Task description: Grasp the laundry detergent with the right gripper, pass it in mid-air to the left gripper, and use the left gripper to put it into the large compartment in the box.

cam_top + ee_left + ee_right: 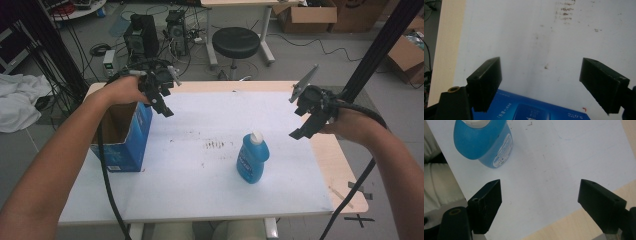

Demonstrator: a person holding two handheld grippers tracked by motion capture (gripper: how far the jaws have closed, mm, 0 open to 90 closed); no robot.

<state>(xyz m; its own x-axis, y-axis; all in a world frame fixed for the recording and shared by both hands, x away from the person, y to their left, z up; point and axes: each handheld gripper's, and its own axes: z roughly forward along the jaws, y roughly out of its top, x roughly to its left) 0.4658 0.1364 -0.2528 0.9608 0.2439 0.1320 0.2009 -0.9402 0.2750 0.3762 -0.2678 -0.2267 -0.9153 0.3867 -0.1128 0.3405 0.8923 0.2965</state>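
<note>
At the far left of the high view, white cloth [17, 100] is seen on the floor beside the table [345, 170]. An open blue box [124, 135] stands upright on the white sheet [210, 185] at the table's left edge. The left gripper [161, 97] is held above the box's far right corner, its jaws spread wide with nothing between them. In the left gripper view, the left gripper [540, 80] is seen pointing down at the sheet [524, 37], with the box's printed blue side [529, 110] at the bottom edge, just under the left jaw.

Dark smudges [216, 145] are seen near the middle of the sheet. Right of these, a blue bottle [252, 157] with a white cap stands upright, well apart from the box and touched by neither gripper.

The right gripper [307, 117] is held above the table's right edge, its jaws also spread wide and empty. In the right gripper view, the right gripper [540, 200] is seen over the sheet [564, 157], with the bottle [482, 141] at upper left, clear of the jaws.

Beyond the table, a black stool [236, 42] and cardboard boxes [320, 15] are seen on the floor.
</note>
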